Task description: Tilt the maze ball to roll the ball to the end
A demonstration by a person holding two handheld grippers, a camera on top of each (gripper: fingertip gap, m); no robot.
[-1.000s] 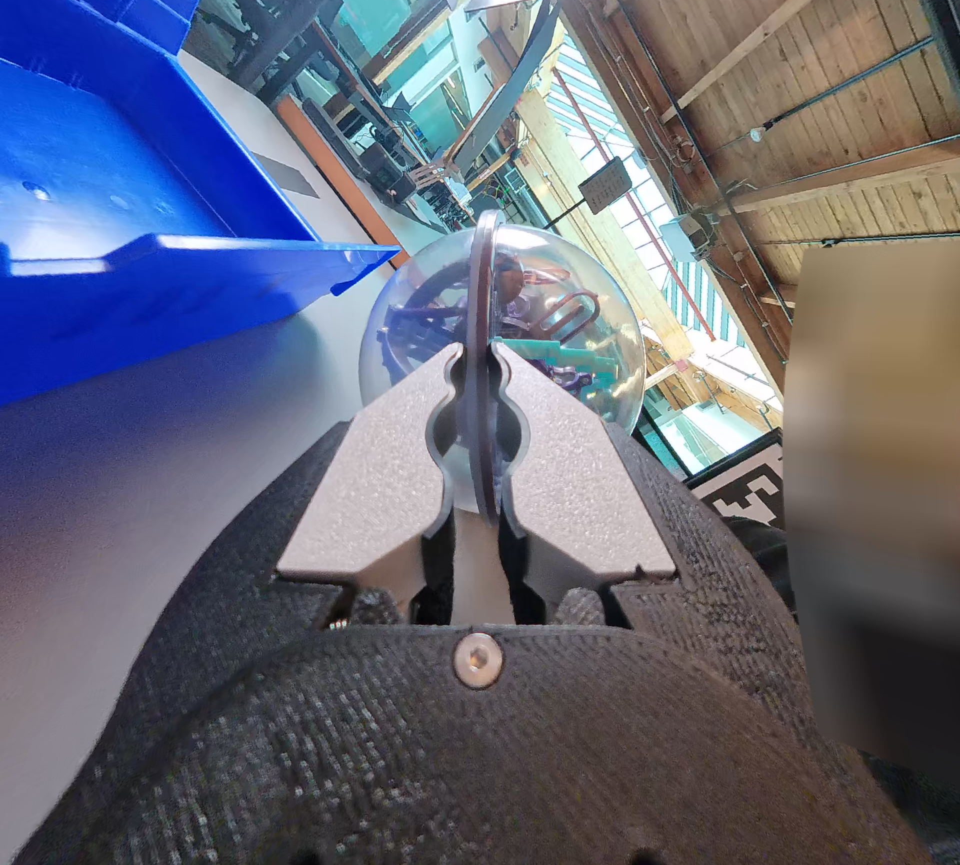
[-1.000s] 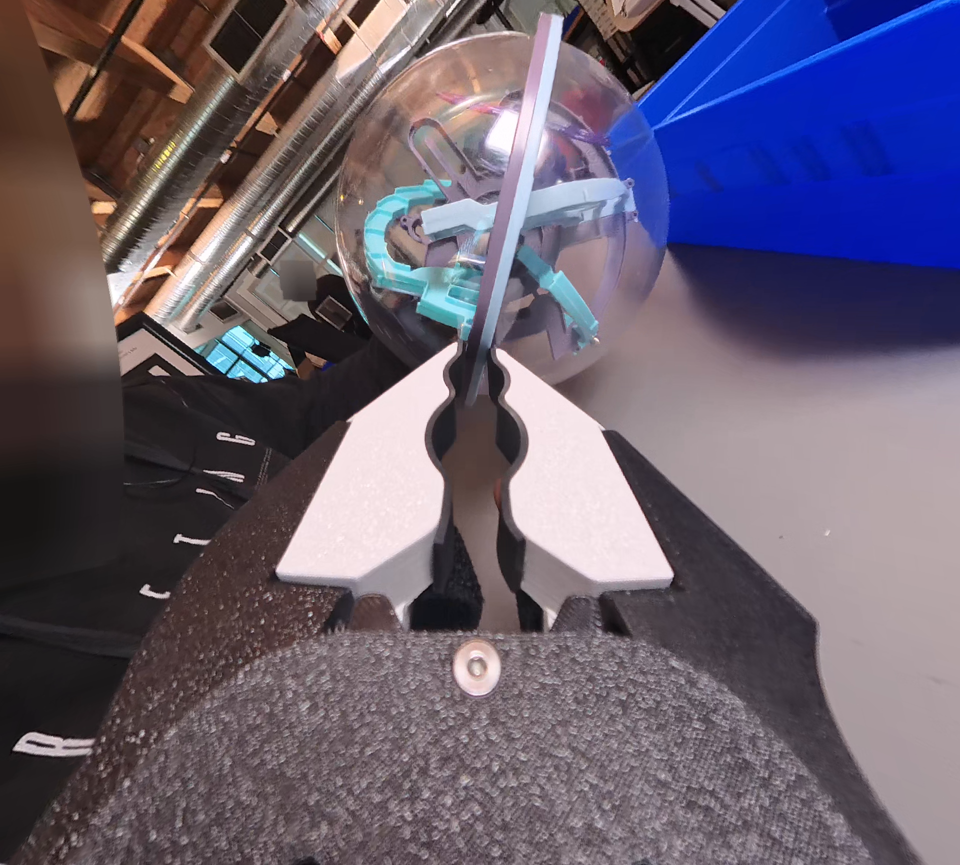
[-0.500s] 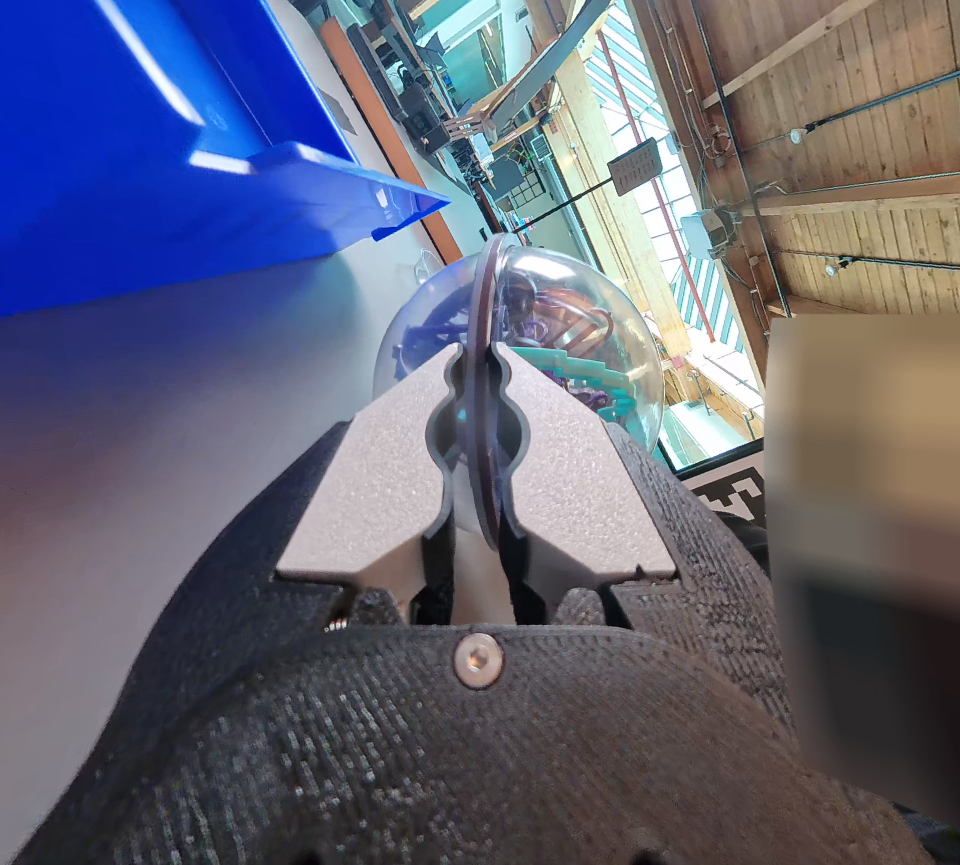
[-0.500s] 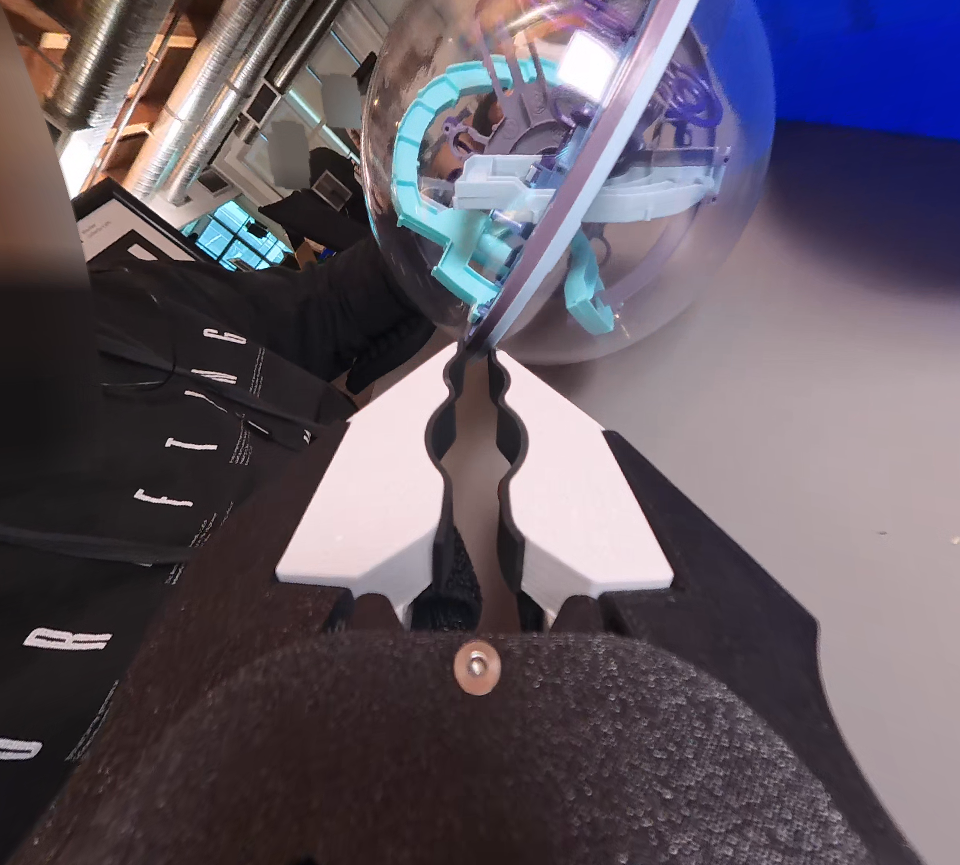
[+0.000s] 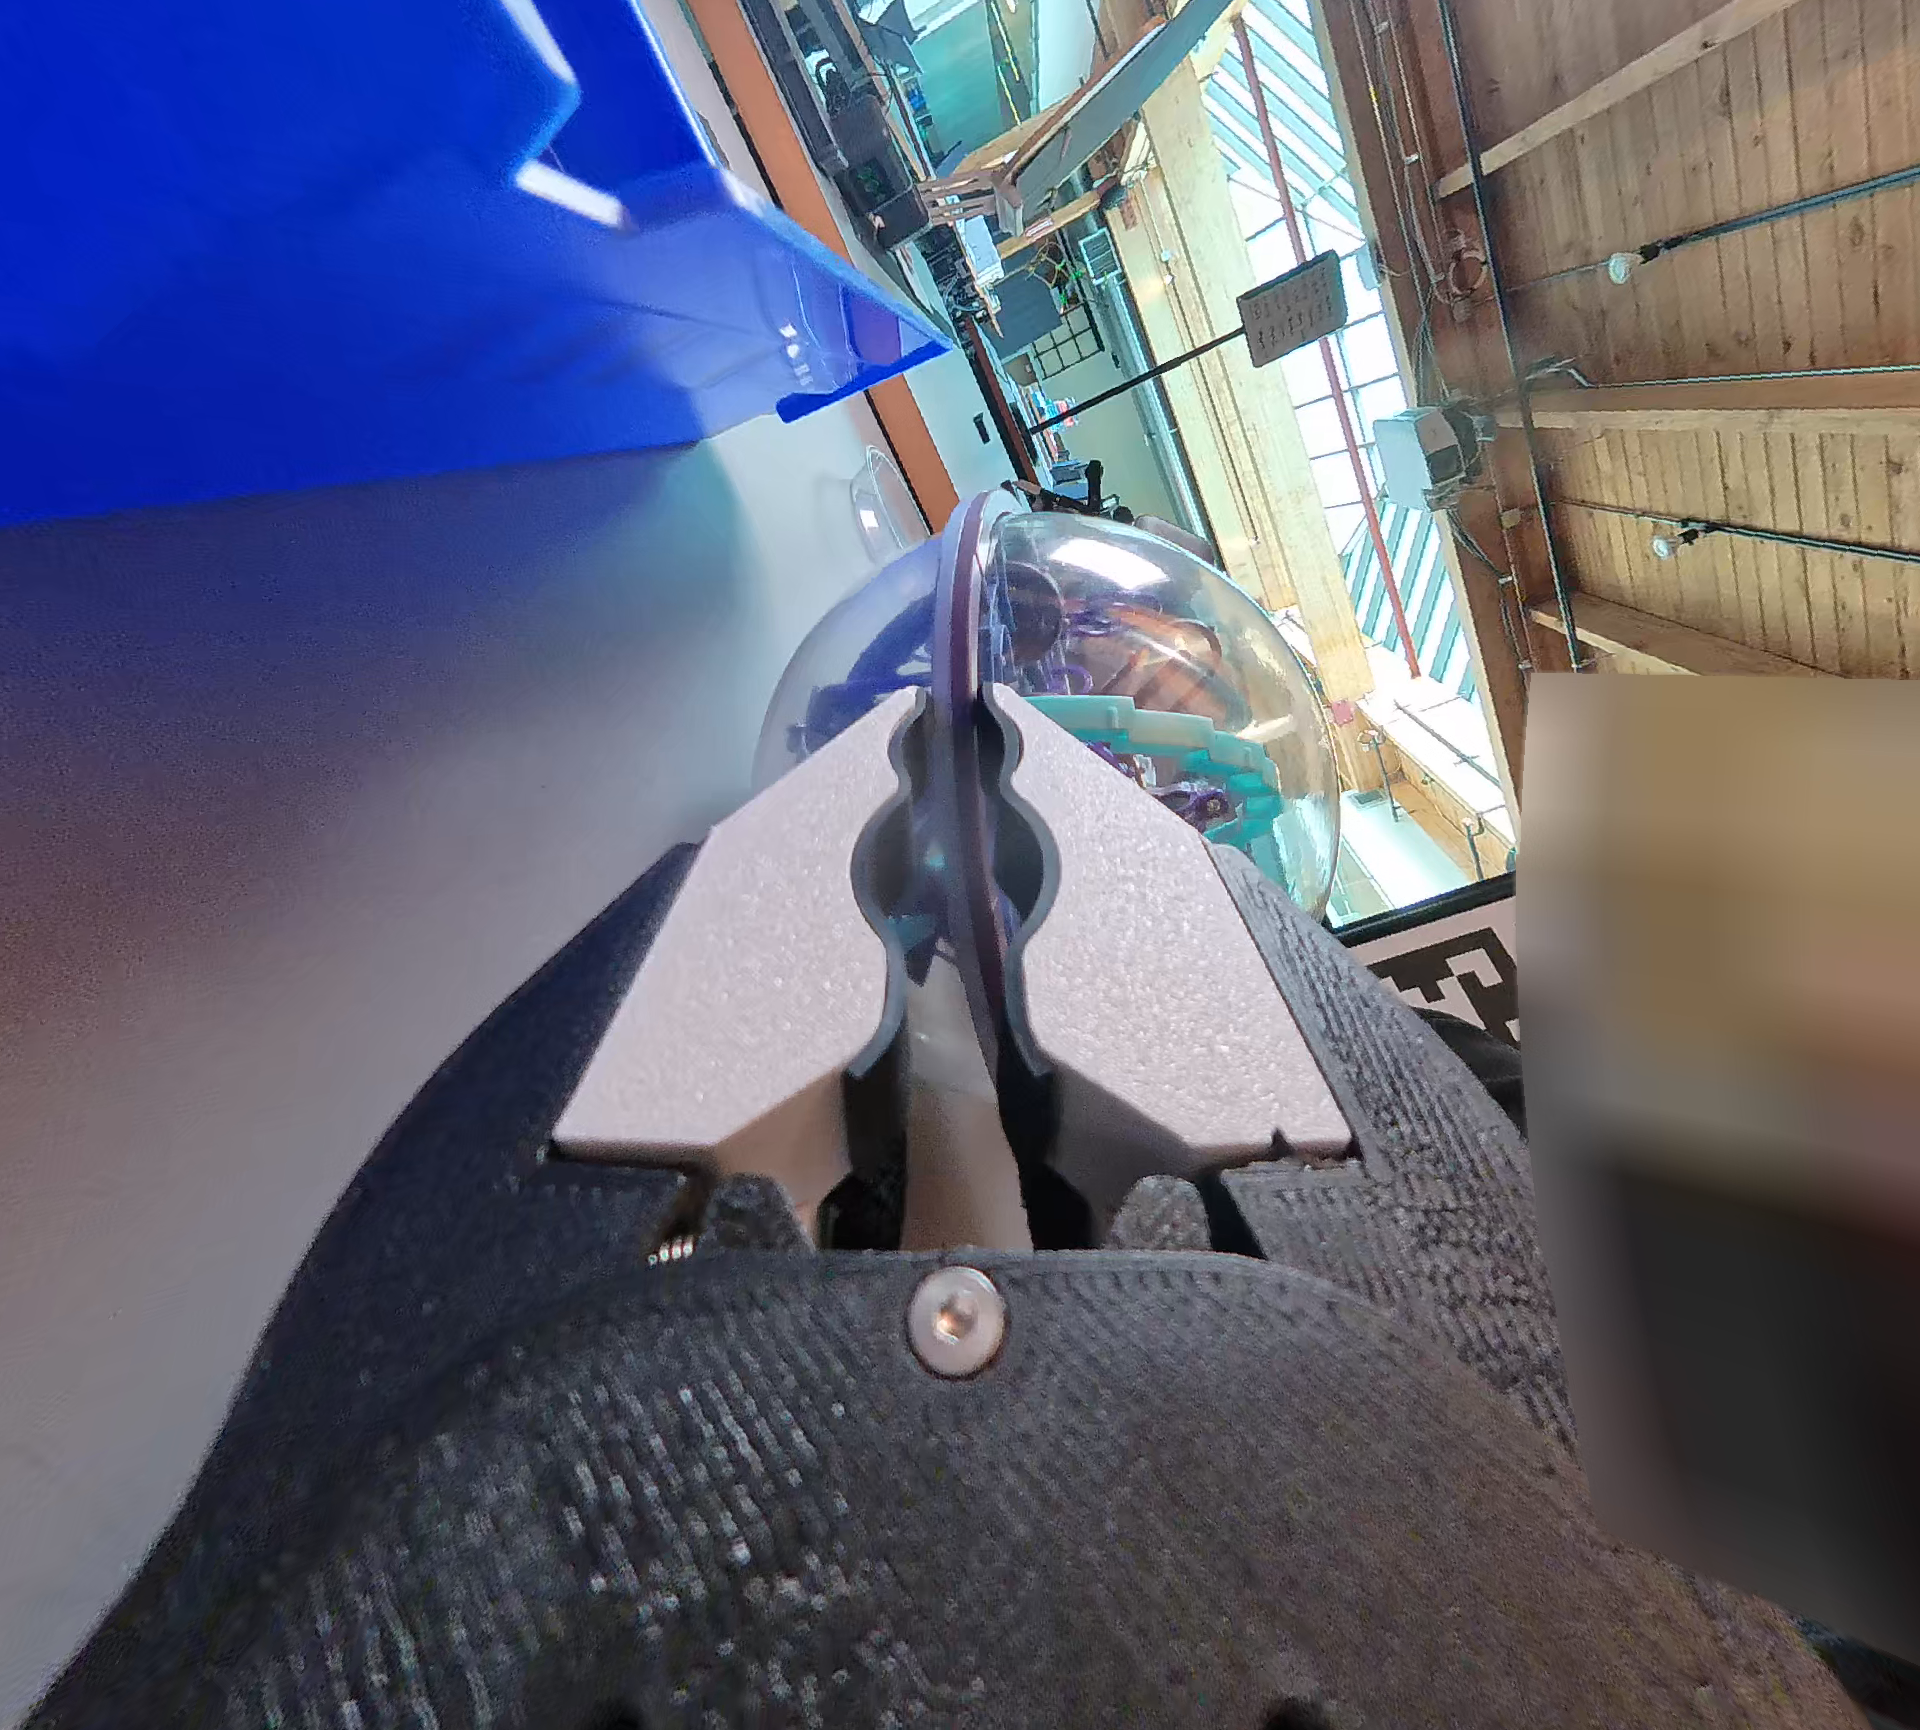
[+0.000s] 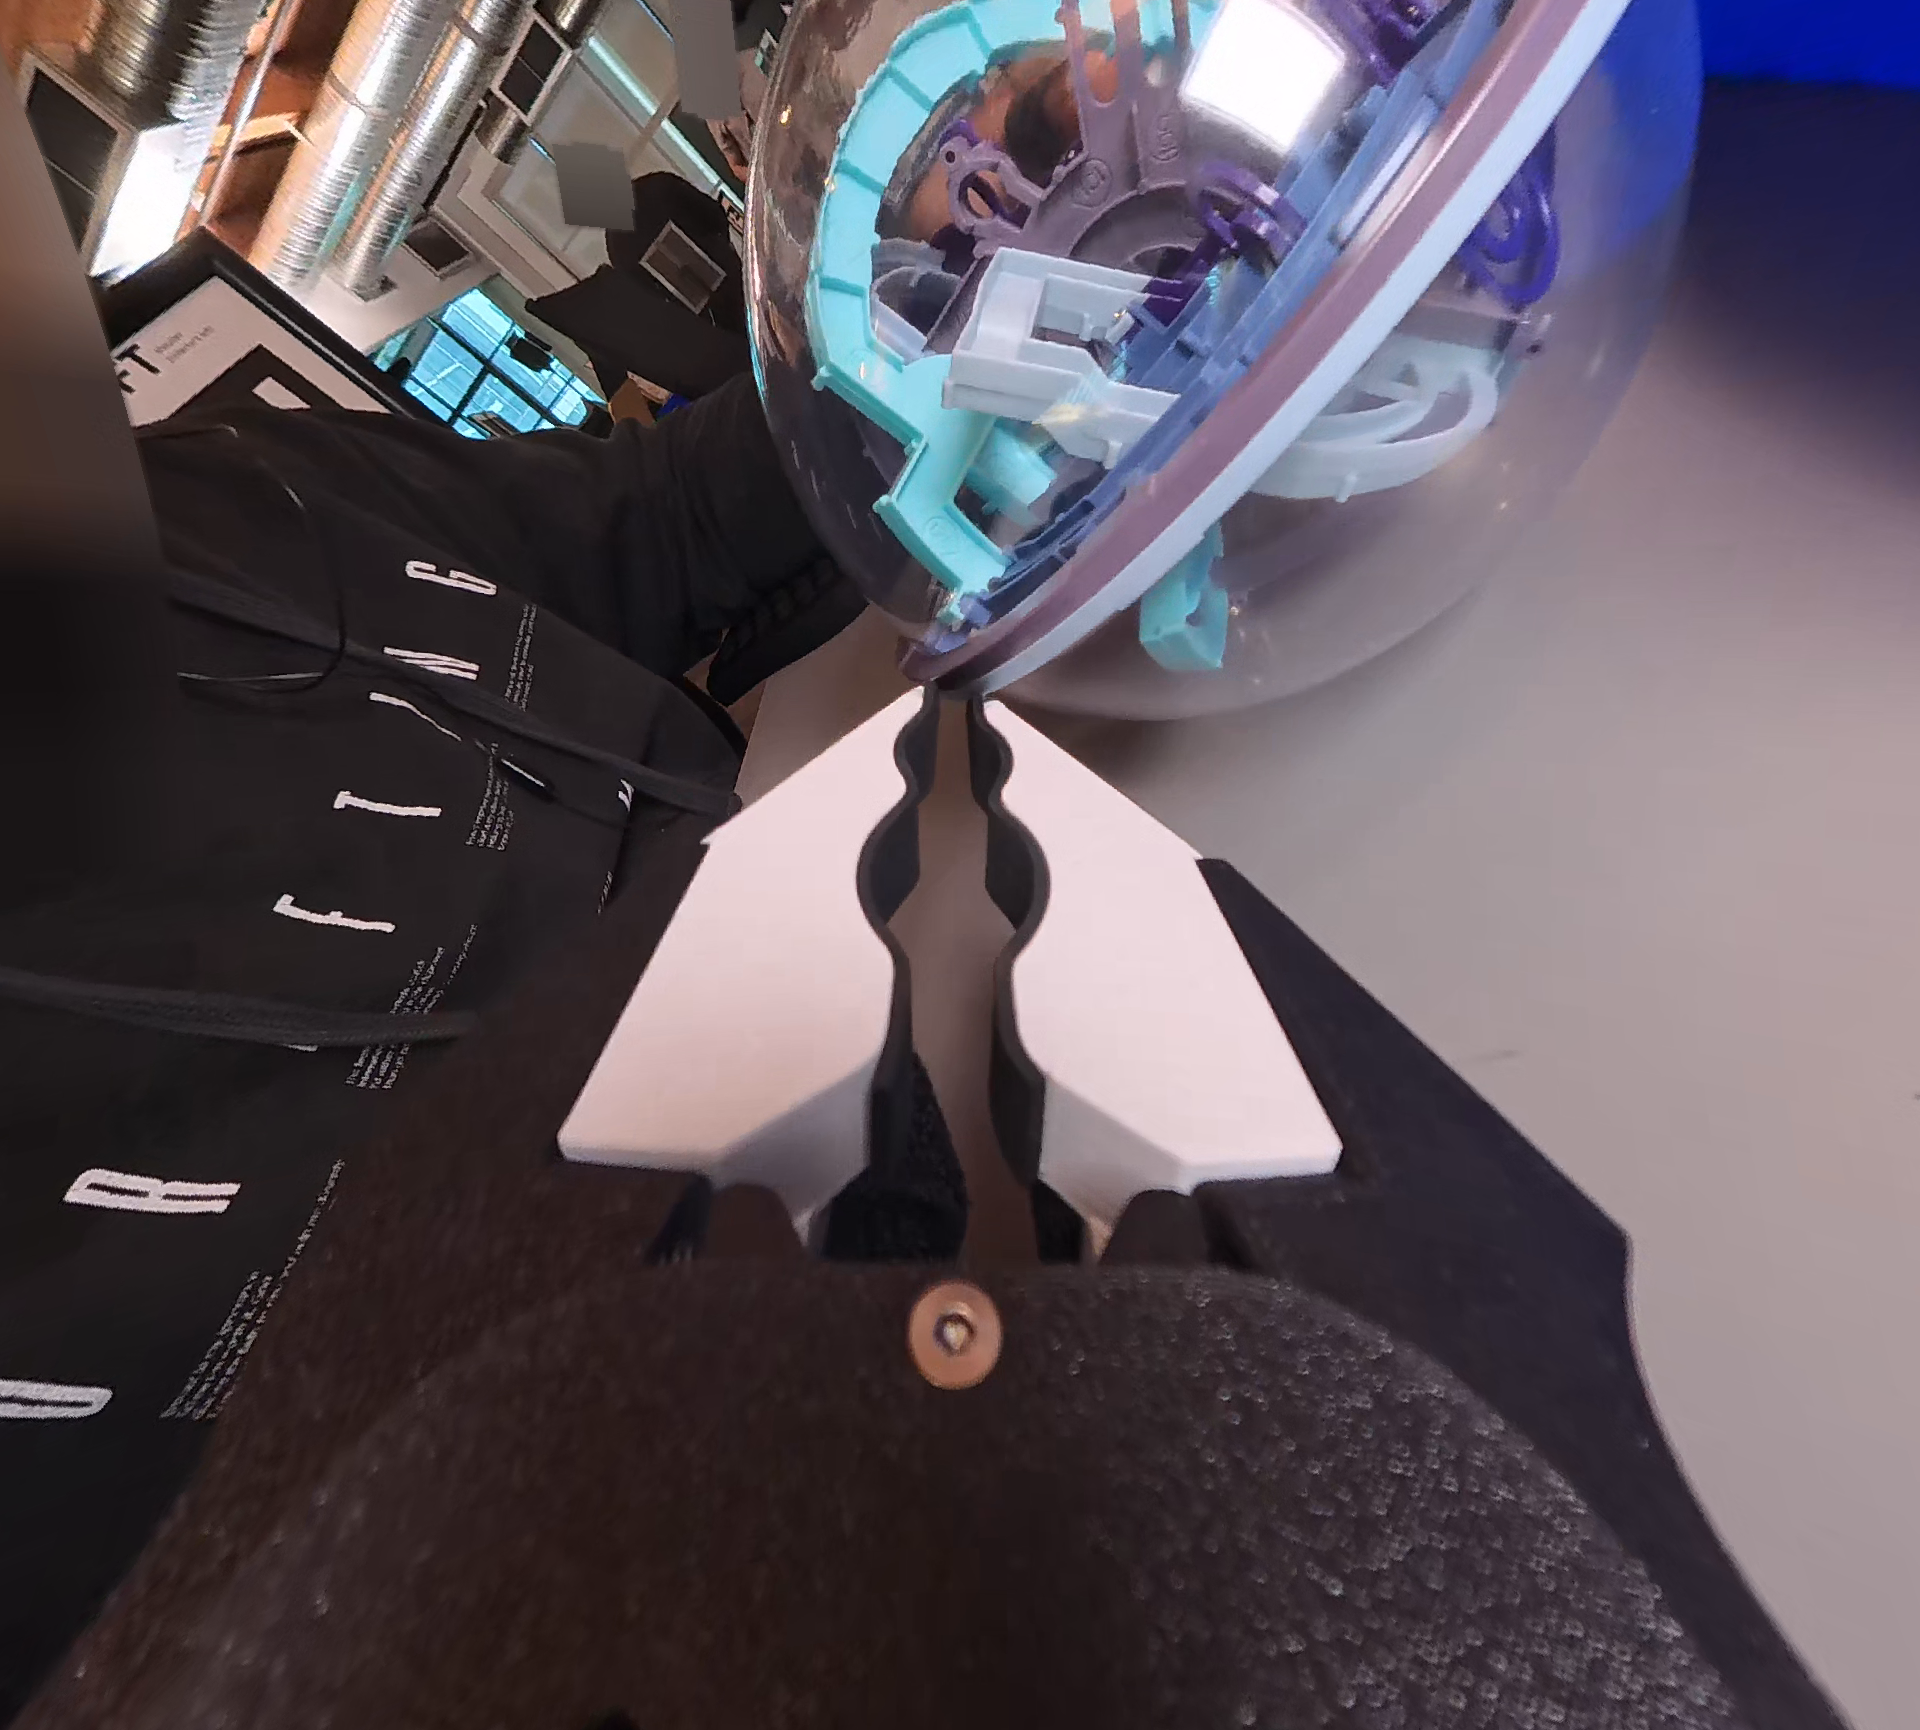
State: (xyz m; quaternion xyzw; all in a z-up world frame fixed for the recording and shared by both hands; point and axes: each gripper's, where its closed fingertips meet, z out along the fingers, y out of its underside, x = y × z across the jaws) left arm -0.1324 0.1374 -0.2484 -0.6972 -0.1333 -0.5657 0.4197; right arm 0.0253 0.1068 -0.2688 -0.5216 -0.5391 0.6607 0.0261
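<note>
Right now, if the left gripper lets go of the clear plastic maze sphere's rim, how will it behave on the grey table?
The clear plastic maze sphere is round, so it would probably roll across the grey table. Its shell looks smooth, likely slippery. The left gripper pinches only the thin purple equator rim; the right gripper seems merely to meet the rim's edge, so expect pivoting.

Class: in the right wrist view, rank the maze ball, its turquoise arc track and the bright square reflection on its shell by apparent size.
1. maze ball
2. turquoise arc track
3. square reflection

L tool (image 5: 951, 704) clamped, R tool (image 6: 951, 704) near-closed.
</note>
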